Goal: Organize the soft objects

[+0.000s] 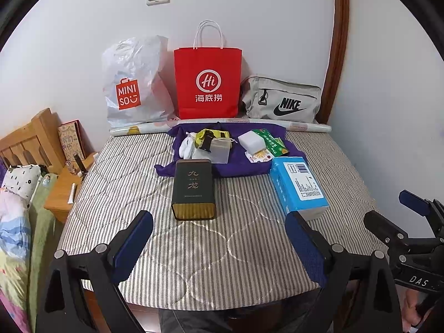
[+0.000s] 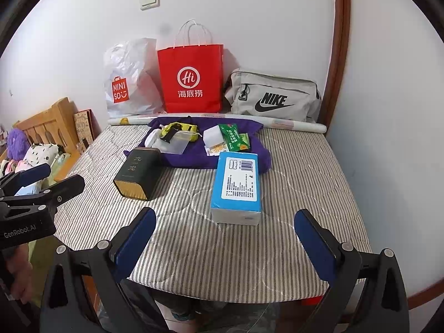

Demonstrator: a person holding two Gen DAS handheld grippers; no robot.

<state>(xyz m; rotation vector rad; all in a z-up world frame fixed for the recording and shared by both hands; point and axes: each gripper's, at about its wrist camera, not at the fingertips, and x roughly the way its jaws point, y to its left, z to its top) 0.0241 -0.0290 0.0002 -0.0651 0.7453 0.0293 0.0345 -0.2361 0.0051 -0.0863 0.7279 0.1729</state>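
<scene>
A purple cloth [image 1: 236, 163] [image 2: 194, 158] lies at the back of the striped table [image 1: 194, 249] [image 2: 222, 249]. On it sit white socks [image 1: 186, 145], a yellow item [image 1: 206, 134], a clear pouch [image 1: 215, 151], a white sponge block [image 1: 252, 141] [image 2: 213, 136] and a green packet [image 1: 273, 138] [image 2: 234, 136]. A blue tissue pack [image 1: 298, 186] [image 2: 238, 183] and a dark tea tin [image 1: 194, 188] [image 2: 138, 172] lie in front. My left gripper [image 1: 219, 249] is open and empty near the front edge. My right gripper [image 2: 224, 247] is open and empty, behind the tissue pack.
A white Miniso bag [image 1: 133, 83], a red paper bag [image 1: 208, 80] and a grey Nike bag [image 1: 283, 100] stand against the back wall. A paper roll [image 1: 305, 126] lies in front of them. A wooden bed frame [image 1: 30, 141] and bedding are at the left.
</scene>
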